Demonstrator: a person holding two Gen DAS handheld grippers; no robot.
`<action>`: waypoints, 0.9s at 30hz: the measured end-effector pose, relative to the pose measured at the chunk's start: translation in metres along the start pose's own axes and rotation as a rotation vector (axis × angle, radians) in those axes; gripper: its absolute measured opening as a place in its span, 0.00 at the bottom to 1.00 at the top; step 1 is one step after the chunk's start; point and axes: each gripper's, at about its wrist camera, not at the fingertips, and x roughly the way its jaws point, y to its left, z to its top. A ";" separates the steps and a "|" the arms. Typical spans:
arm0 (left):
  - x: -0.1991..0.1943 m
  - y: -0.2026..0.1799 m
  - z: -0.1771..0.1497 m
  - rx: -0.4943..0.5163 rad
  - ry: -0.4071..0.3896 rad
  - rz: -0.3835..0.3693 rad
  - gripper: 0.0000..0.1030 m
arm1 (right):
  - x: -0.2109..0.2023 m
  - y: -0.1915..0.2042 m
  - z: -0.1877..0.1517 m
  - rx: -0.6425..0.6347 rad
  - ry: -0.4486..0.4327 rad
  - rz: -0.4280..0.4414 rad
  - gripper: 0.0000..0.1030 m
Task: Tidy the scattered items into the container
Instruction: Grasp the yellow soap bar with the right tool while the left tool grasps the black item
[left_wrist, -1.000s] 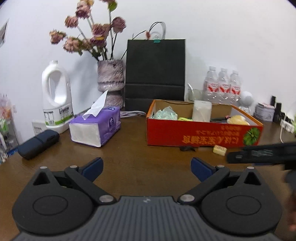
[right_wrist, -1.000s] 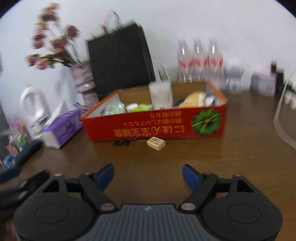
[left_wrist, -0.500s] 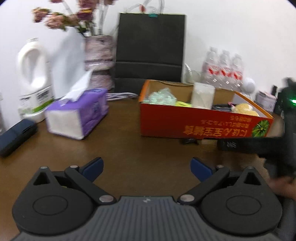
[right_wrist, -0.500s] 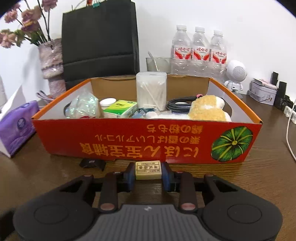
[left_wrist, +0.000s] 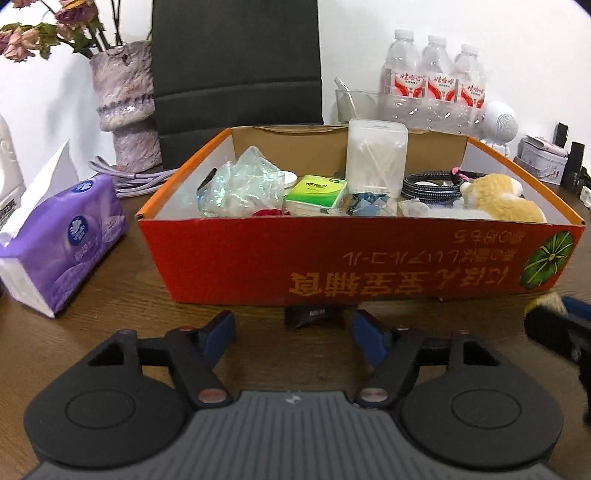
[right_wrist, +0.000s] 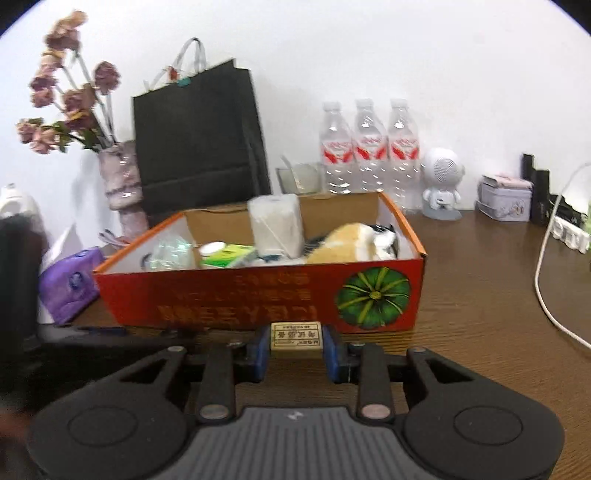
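Note:
The red cardboard box holds a cotton-swab tub, a green tissue pack, a crumpled plastic bag, a coiled cable and a plush toy. A small black item lies on the table against the box's front wall. My left gripper points at it with its jaws closing; the item sits just beyond the blue fingertips, which do not touch it. My right gripper is shut on a small beige eraser block, held in front of the box. The left gripper shows as a dark blur at the left of the right wrist view.
A purple tissue pack lies left of the box. Behind the box stand a vase of dried flowers, a black paper bag and three water bottles. A white speaker figure, a tin and a white cable are on the right.
My left gripper has come up close to the box's front wall and its jaws have narrowed. My right gripper has shut on the eraser block and drawn back from the box with it.

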 end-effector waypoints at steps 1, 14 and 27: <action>0.001 0.001 0.001 -0.004 -0.001 -0.003 0.65 | -0.001 0.002 -0.001 -0.003 0.004 0.013 0.28; 0.000 0.002 0.000 -0.006 -0.029 -0.066 0.27 | 0.006 0.001 -0.007 0.023 0.055 0.045 0.28; -0.005 0.006 -0.003 -0.014 -0.041 -0.066 0.16 | 0.005 0.001 -0.007 0.016 0.043 0.010 0.28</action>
